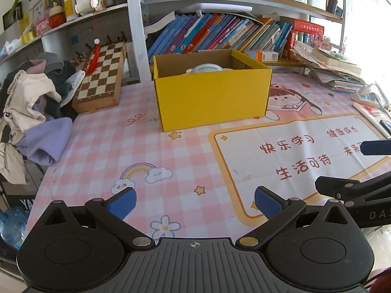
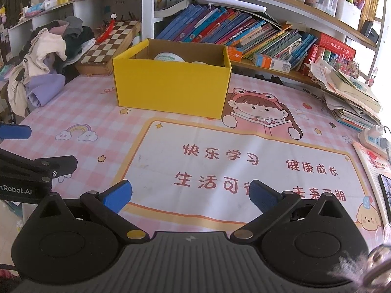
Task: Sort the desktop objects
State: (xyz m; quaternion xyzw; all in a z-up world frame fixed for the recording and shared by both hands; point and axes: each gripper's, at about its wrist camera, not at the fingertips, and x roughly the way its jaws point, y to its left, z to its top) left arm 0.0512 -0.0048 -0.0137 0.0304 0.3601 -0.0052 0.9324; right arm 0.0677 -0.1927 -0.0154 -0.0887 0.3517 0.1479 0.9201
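While both grippers hover with blue pads spread apart and empty, left gripper [image 1: 194,202] and right gripper [image 2: 190,195], the yellow cardboard box [image 1: 210,95] sits open-topped at the desk's back, white round items [image 2: 168,57] inside. A chessboard [image 1: 102,73] and clothes pile [image 1: 31,107] lie left; leaning books [image 2: 234,34] behind.

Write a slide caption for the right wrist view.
Open right gripper hovers over pink desk mat facing yellow box.

A child's home study desk — cartoon tablecloth [image 2: 102,112], picture books [image 2: 234,31].
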